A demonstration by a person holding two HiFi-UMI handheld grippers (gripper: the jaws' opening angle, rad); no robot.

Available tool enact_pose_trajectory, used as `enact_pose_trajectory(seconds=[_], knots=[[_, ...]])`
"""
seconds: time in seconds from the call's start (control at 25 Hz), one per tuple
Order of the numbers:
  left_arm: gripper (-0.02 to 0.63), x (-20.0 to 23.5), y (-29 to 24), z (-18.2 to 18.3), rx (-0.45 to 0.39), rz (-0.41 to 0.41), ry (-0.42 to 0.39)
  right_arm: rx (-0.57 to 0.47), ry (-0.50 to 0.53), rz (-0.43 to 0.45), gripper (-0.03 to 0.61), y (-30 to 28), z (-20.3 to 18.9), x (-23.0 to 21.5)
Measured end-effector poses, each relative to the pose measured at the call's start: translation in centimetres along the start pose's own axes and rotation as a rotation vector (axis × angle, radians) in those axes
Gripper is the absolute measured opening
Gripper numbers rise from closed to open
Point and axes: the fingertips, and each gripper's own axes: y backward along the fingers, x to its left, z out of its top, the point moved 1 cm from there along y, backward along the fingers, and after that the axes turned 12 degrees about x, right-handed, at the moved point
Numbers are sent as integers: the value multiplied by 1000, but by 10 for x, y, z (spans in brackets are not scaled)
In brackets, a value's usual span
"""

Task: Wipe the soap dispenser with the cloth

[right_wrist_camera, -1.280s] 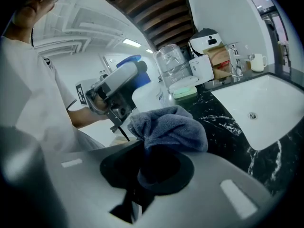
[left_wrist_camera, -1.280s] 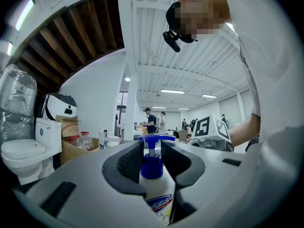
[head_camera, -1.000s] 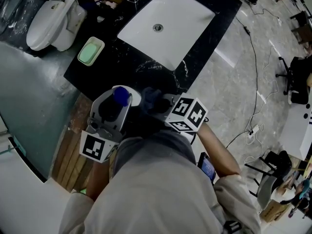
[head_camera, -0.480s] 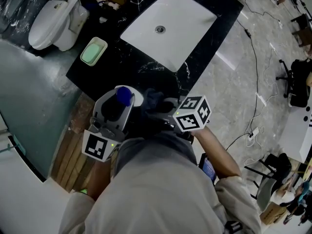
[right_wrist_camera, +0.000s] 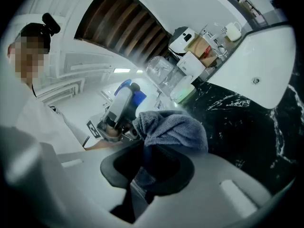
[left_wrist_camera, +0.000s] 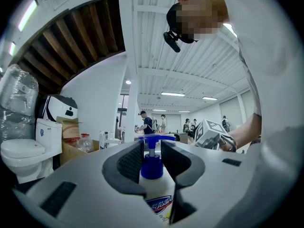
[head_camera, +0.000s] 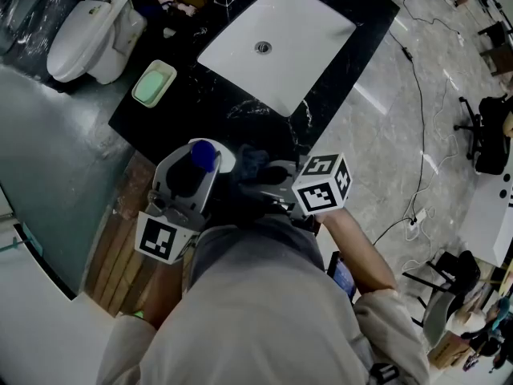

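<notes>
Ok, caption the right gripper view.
Right gripper clamping a grey cloth near the soap dispenser held by the left gripper.

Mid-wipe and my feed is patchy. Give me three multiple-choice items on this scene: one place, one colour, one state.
1. Where is the green soap dish?
A. on the black counter, beside the sink
B. inside the sink
C. on a shelf

2. What colour is the soap dispenser pump?
A. red
B. blue
C. white

3. The right gripper is:
A. open, empty
B. shut on the cloth
C. shut on the pump

Answers:
1 A, the head view shows it on the counter.
2 B, the left gripper view shows blue.
3 B, cloth is bunched between its jaws.
</notes>
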Motion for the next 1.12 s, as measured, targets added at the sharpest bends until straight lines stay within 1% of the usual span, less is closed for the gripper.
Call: enact_pose_trajectory(seconds=[0.08,0.16,0.2,0.36,0.44,0.52,0.84,1.12], knots=[[112,-1,0,-3,16,-4,1,-7,3,12,51,1,1,2],[112,0,0,2,-12,3,-5,-17,8,23,51,3,2,6],[112,0,0,3,-12,8,-9,-22,12,27,51,5,3,7],[112,-4,1,-6,67,20,-28,-43,27,34,51,11,5,11],[112,0,2,-3,44,31,-11,-54,32,36,51,15,6,12],[112,2,2,3,32,43,-11,-66,36,38,51,18,7,13],[112,3,11,2,54,51,-31,-110,60,35,51,32,10,16],[112,-4,17,2,67,57,-41,-153,89,5,51,46,13,19]])
